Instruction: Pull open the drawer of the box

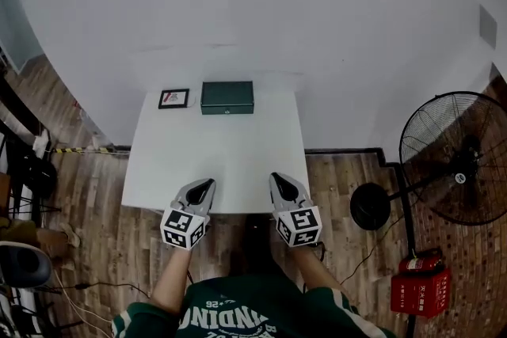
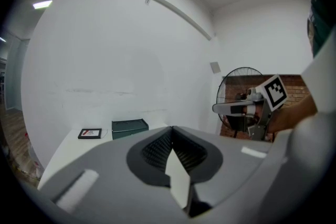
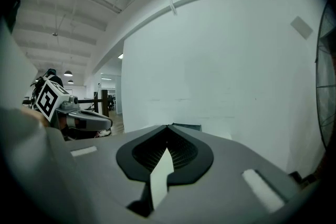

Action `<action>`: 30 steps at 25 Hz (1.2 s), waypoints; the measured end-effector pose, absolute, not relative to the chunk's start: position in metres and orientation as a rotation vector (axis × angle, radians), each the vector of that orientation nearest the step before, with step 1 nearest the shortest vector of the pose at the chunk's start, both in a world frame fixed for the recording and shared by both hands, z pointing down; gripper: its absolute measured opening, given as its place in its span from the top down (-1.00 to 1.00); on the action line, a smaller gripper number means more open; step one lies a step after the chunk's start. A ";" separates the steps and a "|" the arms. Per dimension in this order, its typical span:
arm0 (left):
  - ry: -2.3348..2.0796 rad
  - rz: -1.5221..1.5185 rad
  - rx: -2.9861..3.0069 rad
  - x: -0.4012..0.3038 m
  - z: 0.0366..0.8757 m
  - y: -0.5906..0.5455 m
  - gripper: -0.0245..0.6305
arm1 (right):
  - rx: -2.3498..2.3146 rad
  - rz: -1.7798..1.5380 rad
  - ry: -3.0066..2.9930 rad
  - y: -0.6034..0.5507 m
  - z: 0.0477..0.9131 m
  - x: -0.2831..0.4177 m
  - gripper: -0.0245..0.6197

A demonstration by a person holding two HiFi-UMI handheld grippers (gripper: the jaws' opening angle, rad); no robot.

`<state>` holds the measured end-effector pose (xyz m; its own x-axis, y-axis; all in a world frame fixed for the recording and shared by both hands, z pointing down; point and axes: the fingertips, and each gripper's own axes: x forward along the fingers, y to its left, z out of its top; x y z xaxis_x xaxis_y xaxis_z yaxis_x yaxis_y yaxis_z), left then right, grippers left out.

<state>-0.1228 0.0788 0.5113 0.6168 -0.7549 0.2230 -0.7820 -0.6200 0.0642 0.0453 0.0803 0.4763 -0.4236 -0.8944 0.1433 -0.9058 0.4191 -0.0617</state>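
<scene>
A dark green box point(image 1: 227, 97) with a small front latch stands at the far edge of the white table point(image 1: 214, 154), against the wall. Its drawer looks closed. The left gripper view also has the box point(image 2: 129, 127), far off. My left gripper point(image 1: 207, 184) hovers over the table's near edge, jaws shut with nothing between them. My right gripper point(image 1: 277, 179) is level with it to the right, also shut and empty. Both are far from the box. The right gripper view has only a sliver of the box point(image 3: 186, 126) above the jaws.
A small framed card point(image 1: 173, 98) lies left of the box. A standing fan point(image 1: 455, 158) and a red case point(image 1: 421, 285) are on the wood floor to the right. Cables and chairs crowd the floor at left.
</scene>
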 end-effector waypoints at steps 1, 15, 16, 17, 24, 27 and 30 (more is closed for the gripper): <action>-1.286 0.264 2.680 -0.121 0.513 0.066 0.77 | 1.638 0.206 -2.571 0.067 0.478 0.049 0.92; -1.377 0.292 2.584 -0.096 0.519 -0.112 0.77 | 1.486 0.214 -2.609 -0.128 0.486 0.063 0.92; -1.386 0.290 2.572 -0.095 0.520 -0.120 0.77 | 1.465 0.216 -2.613 -0.139 0.488 0.063 0.92; -1.394 0.290 2.560 -0.095 0.521 -0.127 0.77 | 1.445 0.218 -2.619 -0.148 0.488 0.061 0.92; -1.413 0.338 2.503 -0.094 0.537 -0.160 0.77 | 1.363 0.256 -2.654 -0.188 0.498 0.052 0.92; -1.407 0.354 2.489 -0.095 0.545 -0.171 0.77 | 1.348 0.281 -2.651 -0.197 0.506 0.049 0.92; -1.395 0.363 2.470 -0.094 0.554 -0.180 0.77 | 1.344 0.315 -2.644 -0.202 0.516 0.050 0.92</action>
